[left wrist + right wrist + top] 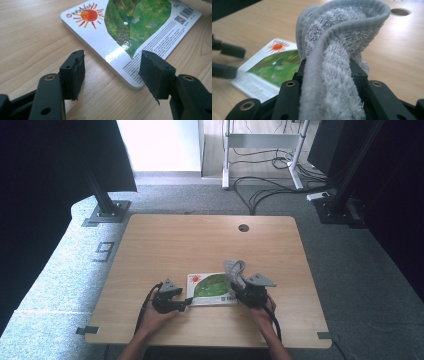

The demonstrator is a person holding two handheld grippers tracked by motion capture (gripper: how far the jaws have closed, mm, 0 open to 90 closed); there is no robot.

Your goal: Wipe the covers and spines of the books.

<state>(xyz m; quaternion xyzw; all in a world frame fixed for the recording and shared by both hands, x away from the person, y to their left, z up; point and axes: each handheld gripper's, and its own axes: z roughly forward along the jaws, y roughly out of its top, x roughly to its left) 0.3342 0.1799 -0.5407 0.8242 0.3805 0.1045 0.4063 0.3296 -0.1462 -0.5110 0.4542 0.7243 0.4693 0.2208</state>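
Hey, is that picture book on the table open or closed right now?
Closed: the book lies flat on the table, back cover with barcode facing up.

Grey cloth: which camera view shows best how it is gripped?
The right gripper view: the grey cloth sits bunched between the right gripper's jaws. The high view shows it small, rising above that gripper beside the book.

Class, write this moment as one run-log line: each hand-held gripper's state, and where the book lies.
left hand-held gripper: open, at book corner | right hand-held gripper: shut on grey cloth | book: flat on table
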